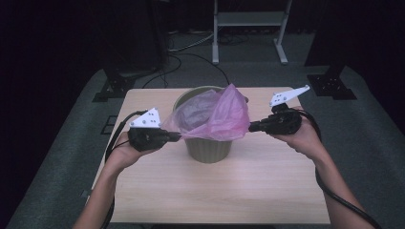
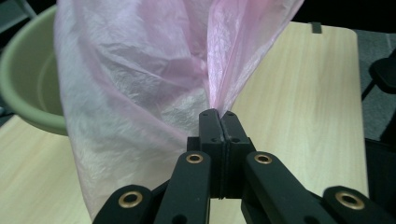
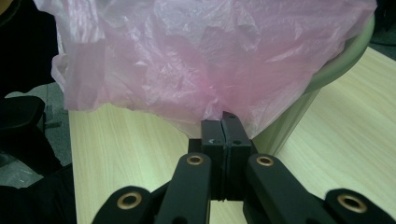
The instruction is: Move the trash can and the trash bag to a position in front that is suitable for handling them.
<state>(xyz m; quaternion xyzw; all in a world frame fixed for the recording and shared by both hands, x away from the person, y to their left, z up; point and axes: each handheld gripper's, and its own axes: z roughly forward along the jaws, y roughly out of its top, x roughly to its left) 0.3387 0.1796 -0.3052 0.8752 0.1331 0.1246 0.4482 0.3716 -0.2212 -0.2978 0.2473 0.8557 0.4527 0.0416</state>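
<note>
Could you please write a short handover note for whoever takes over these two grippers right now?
Left gripper: shut on the thin pink plastic bag, pinching its edge on the left side.
Right gripper: shut on the same bag, pinching the opposite edge.
The bag is stretched between the two grippers above the round olive-green plastic bin, which stands near the middle of the light wooden table.
Done: both edges are gripped and the bag is spread over the bin mouth.
Left: probably seat the bag and fold its edge over the rim; the far rim looks uncovered.

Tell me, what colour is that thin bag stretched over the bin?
Translucent pink; the bag shows best in the right gripper view.
</note>
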